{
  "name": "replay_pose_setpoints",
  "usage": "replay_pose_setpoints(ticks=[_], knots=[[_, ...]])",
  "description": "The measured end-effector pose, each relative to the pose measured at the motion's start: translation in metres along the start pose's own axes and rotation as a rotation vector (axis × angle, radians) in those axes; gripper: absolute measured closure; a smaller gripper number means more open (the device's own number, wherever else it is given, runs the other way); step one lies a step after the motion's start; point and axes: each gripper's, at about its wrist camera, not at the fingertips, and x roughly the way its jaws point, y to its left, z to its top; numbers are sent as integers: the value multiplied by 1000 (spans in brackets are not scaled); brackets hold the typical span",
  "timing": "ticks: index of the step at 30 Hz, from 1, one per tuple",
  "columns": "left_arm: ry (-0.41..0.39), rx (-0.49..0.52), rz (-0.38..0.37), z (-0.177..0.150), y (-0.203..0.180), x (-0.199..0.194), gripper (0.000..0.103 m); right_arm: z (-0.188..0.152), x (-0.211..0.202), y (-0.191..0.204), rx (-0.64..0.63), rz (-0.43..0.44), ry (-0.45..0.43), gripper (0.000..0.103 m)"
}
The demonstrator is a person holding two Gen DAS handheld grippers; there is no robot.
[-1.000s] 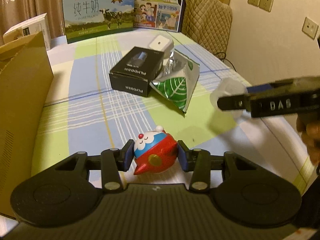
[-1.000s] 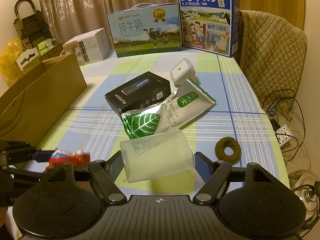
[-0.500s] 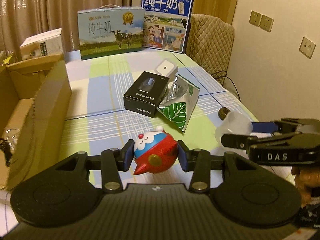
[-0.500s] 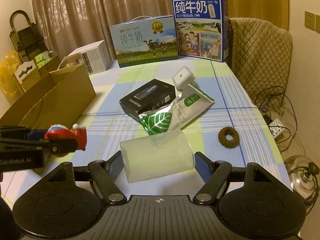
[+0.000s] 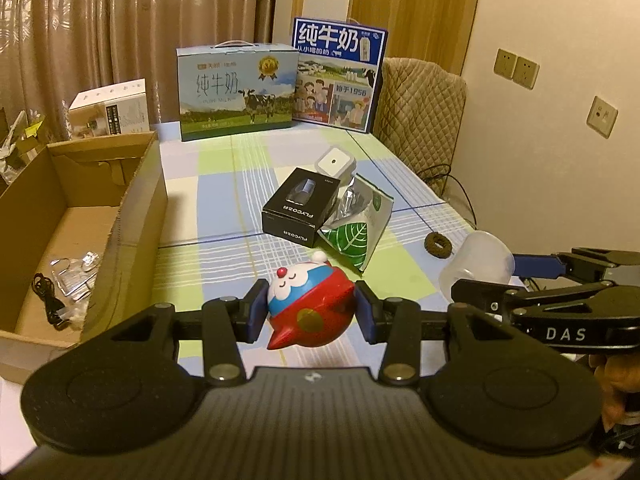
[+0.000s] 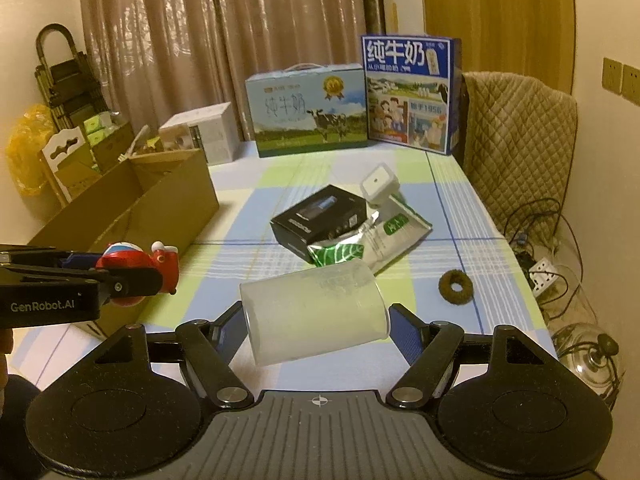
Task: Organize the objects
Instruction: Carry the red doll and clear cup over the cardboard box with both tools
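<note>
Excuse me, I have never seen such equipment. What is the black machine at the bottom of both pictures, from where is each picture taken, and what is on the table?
There is no robot here. A person holds a hand-held gripper in each hand, and each carries a wide-angle camera looking forward along its two fingers. That is the black shape you see.

The left hand-held gripper clamps a red and blue toy figure. The right hand-held gripper clamps a frosted plastic cup lying sideways. Each view also shows the other gripper from the side.

On the checked tablecloth lie a black box, a green leaf-printed pouch, a small white cube, a brown hair tie, two milk cartons and an open cardboard box.
</note>
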Motion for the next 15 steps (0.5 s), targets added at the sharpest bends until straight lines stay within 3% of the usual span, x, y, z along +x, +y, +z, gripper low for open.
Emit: replay_pose_setpoints(ticks=[15], knots=[[-21,-34,5,-2,27,-26,63,5,2,25,-50,33,1,31]])
